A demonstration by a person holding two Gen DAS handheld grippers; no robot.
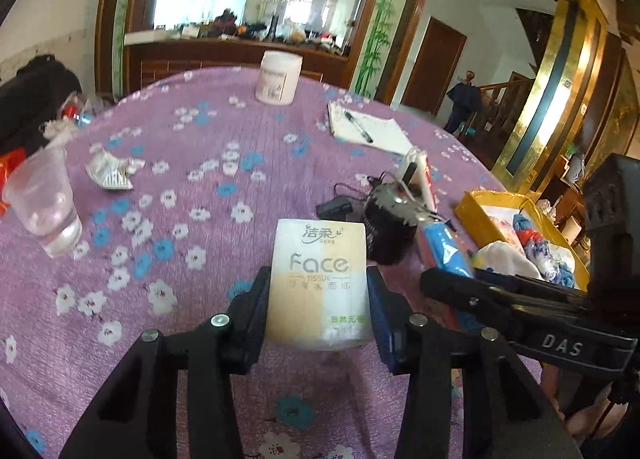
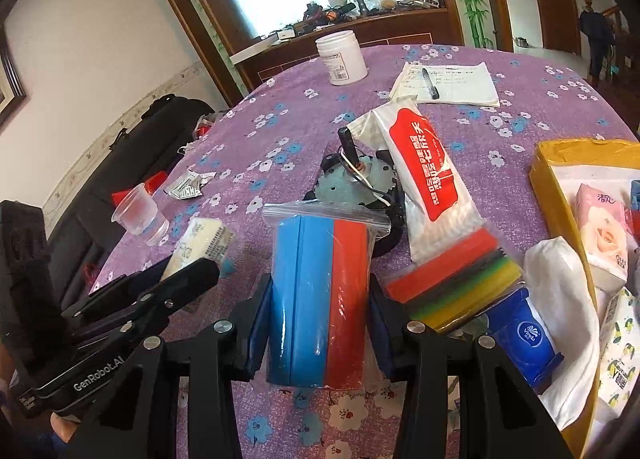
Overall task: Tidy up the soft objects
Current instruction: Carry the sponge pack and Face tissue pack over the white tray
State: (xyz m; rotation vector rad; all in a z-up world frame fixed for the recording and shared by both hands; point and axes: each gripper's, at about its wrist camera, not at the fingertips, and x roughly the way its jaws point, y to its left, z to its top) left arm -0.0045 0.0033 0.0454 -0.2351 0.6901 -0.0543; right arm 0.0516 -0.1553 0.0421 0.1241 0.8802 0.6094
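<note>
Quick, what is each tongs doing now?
Left tongs: closed on the Face tissue pack.
Right tongs: closed on the blue-red bagged pack.

Perhaps five tissue packs (image 2: 434, 179), one cup (image 2: 140, 215).

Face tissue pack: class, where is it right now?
In the left wrist view the Face tissue pack sits centre, clamped by the left gripper, before the black fan.

Left gripper (image 1: 318, 299): black linkage arms, blue pads, silver screws, right gripper (image 2: 320, 311): the same, "GenRobot.AI" lettering
</note>
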